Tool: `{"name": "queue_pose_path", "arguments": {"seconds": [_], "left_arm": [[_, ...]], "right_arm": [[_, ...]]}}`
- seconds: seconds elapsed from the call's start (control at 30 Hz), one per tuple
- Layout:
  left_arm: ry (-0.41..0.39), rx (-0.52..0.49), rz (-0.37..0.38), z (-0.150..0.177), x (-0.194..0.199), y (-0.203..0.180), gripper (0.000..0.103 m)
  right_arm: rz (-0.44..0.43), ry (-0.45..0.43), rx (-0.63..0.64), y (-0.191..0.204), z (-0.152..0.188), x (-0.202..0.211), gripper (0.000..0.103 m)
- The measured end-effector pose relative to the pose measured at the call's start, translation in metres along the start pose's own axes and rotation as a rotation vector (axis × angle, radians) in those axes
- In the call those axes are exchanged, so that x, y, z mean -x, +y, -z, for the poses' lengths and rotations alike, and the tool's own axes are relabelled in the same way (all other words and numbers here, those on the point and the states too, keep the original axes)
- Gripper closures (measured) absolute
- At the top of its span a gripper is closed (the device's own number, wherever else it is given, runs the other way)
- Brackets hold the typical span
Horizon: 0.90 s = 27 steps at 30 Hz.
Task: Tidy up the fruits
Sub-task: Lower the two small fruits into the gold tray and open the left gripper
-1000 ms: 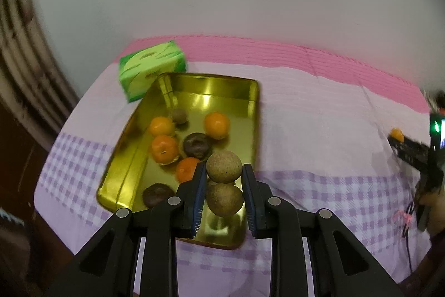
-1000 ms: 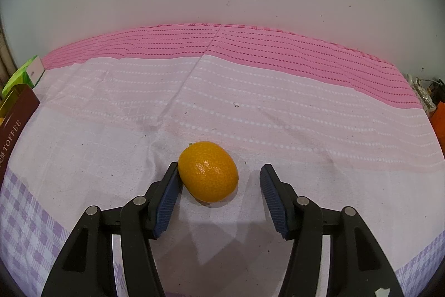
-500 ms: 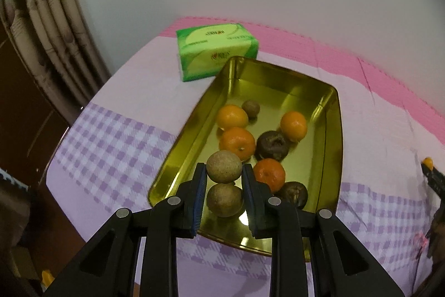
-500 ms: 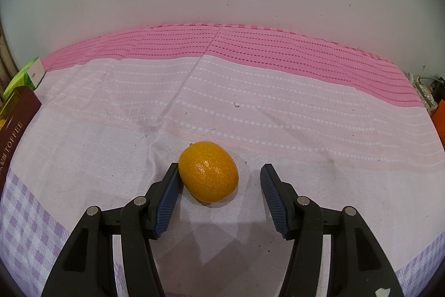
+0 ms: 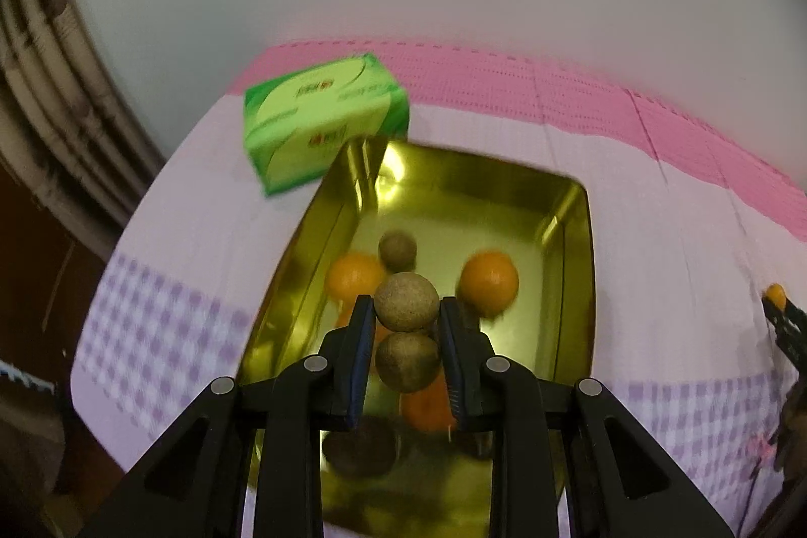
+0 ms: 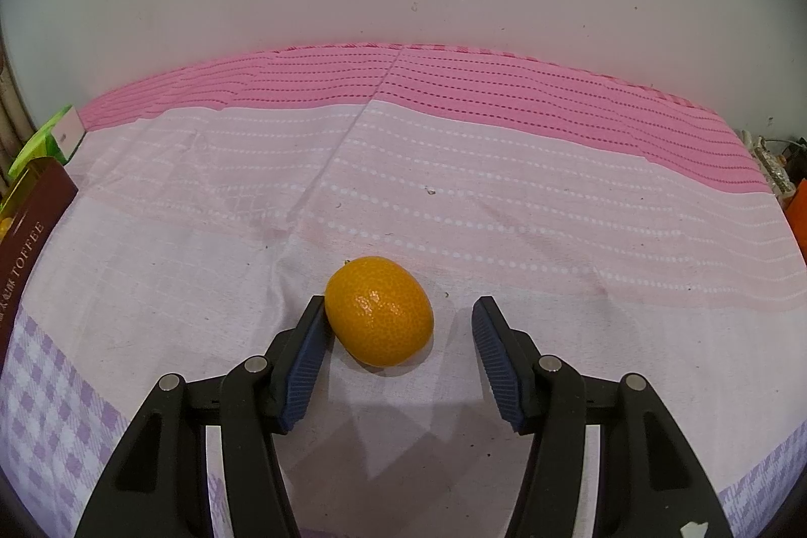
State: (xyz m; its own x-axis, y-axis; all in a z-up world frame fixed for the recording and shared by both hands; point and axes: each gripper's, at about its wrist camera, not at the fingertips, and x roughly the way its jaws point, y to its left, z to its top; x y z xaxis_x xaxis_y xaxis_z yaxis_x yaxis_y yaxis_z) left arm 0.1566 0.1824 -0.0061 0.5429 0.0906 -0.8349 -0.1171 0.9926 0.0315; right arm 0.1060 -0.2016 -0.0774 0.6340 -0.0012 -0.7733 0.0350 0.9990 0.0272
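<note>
2 round tan-brown fruits (image 5: 406, 301), stacked, clamped between blue pads above gold tray (image 5: 565, 205). Tray holds oranges (image 5: 489, 288), 1 small brown fruit (image 5: 397, 250), possibly 2 dark ones (blurred). Lone orange fruit (image 6: 379, 310) rests on cloth, touching left pad.

Legible text: one item. Right wrist view, far left of the tongs at the frame edge: dark brown box (image 6: 27, 230), white capital lettering running up its side, reads "TOFFEE". Smaller characters below that word, not legible.

Left wrist view, ahead and left of the tongs: green box (image 5: 323, 124) carries small red label patches on its top and front faces, plus pale lettering on top. All blurred; nothing can be read.

No numbers or signs legible in either view.
</note>
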Motion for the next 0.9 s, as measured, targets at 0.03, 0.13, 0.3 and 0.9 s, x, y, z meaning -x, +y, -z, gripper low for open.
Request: {"name": "queue_pose_path", "arguments": {"seconds": [0.03, 0.13, 0.3, 0.9], "left_arm": [[0.002, -0.017, -0.005, -0.007, -0.004, -0.003, 0.077], [0.020, -0.051, -0.025, -0.024, -0.021, -0.009, 0.077], [0.065, -0.064, -0.043, -0.039, -0.052, -0.011, 0.077], [0.133, 0.008, 0.060, -0.058, -0.087, -0.032, 0.076]], "right_arm": [[0.000, 0.000, -0.001, 0.000, 0.000, 0.001, 0.048], [-0.002, 0.000, -0.003, 0.000, 0.001, 0.003, 0.048], [-0.004, 0.000, -0.005, 0.000, 0.001, 0.004, 0.048], [-0.004, 0.002, -0.006, 0.001, 0.001, 0.004, 0.047]]}}
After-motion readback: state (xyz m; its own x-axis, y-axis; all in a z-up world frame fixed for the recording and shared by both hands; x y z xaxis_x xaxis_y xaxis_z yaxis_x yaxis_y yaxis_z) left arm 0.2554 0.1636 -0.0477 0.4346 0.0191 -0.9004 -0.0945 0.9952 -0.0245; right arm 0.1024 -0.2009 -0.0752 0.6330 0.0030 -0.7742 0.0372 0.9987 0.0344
